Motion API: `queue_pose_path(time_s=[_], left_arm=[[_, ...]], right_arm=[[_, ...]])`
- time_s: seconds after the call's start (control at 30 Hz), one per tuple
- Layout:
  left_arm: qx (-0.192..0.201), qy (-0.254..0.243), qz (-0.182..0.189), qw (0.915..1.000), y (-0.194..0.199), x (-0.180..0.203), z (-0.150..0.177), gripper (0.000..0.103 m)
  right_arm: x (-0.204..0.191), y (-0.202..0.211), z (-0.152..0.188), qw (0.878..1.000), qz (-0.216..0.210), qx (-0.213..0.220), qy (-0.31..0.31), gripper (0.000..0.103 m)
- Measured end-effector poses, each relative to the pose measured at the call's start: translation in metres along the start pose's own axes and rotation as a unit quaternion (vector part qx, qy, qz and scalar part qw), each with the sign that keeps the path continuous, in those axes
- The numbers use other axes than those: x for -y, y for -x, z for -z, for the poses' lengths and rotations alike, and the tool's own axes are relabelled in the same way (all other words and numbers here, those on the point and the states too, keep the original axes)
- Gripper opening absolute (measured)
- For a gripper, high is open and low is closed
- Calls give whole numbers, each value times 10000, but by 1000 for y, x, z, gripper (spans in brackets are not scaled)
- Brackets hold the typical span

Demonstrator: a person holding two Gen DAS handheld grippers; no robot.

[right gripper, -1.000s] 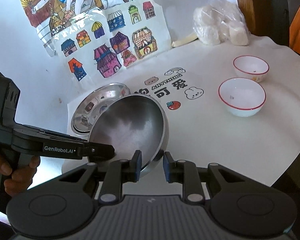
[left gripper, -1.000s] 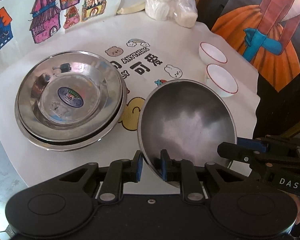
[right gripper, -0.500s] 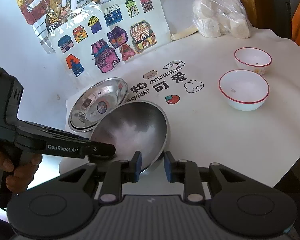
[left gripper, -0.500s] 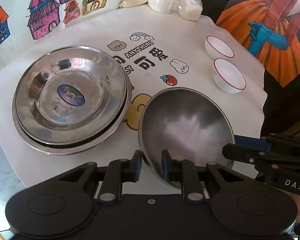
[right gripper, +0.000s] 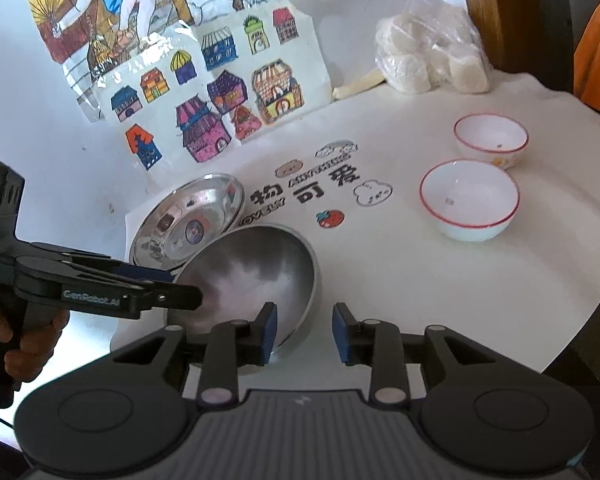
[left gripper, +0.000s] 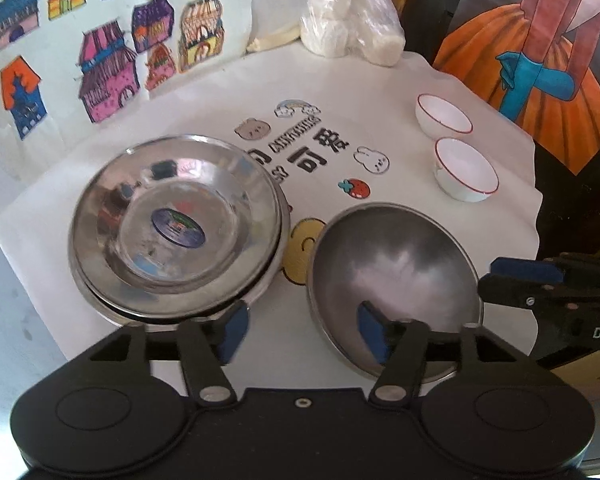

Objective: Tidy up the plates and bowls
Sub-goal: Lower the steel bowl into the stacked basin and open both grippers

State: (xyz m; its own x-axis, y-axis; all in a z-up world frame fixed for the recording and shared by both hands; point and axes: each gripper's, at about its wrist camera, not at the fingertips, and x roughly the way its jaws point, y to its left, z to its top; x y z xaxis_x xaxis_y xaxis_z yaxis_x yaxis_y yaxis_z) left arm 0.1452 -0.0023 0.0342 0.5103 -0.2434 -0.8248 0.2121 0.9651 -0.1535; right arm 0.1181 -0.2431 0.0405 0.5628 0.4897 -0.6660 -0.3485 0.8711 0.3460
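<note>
Steel bowl (left gripper: pixel 392 276), lower centre of frame, rests on bench (left gripper: pixel 380 92). I hold both hand-held grippers, left (left gripper: pixel 300 332) and right (right gripper: pixel 304 334), spread open, empty. Next I'd pinch the rim squarely, lift level.

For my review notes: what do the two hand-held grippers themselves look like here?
Both are matte black plastic with blue pads on the fingertips and silver pivot rivets. The left hand-held gripper has a smooth black body and shows white "GenRobot.AI" lettering; the right hand-held gripper has a grey ribbed body and white "DAS" lettering. A bare hand grips the left handle.
</note>
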Motion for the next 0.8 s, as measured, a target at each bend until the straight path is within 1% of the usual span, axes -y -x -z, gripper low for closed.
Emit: queue_pose_path(time_s=[0.03, 0.1, 0.2, 0.27, 0.3, 0.33, 0.47, 0.57, 0.63, 0.73, 0.8], left_arm=[[75, -15, -53, 10000, 4, 0, -1, 76], [201, -78, -98, 9997, 10, 1, -5, 81], [368, -107, -48, 9993, 18, 5, -13, 84], [472, -109, -18, 9988, 20, 8, -20, 92], [550, -102, -32, 9984, 20, 10, -24, 98], [637, -105, -48, 9979, 20, 12, -29, 100], [726, -165, -7, 9972, 11, 24, -46, 102], [686, -258, -54, 9973, -1, 33, -59, 102], [635, -293, -70, 9975, -12, 39, -68, 102], [544, -339, -63, 9979, -28, 49, -82, 102], [480, -383, -41, 9981, -40, 57, -91, 102]], right_arm=[[0, 1, -1, 10000, 2, 39, 2, 44], [1, 4, -2, 9999, 32, 125, 28, 48], [5, 8, -6, 9997, 79, 241, 57, 57], [8, 10, -8, 9994, 106, 321, 62, 63], [10, 11, -9, 9993, 126, 360, 62, 68], [12, 11, -9, 9991, 153, 403, 59, 74], [23, 13, -12, 9983, 307, 488, 64, 84], [33, 14, -14, 9977, 445, 509, 37, 90], [41, 14, -15, 9967, 568, 582, -25, 96], [53, 14, -16, 9941, 793, 724, -132, 100], [62, 13, -18, 9911, 1041, 811, -182, 101]])
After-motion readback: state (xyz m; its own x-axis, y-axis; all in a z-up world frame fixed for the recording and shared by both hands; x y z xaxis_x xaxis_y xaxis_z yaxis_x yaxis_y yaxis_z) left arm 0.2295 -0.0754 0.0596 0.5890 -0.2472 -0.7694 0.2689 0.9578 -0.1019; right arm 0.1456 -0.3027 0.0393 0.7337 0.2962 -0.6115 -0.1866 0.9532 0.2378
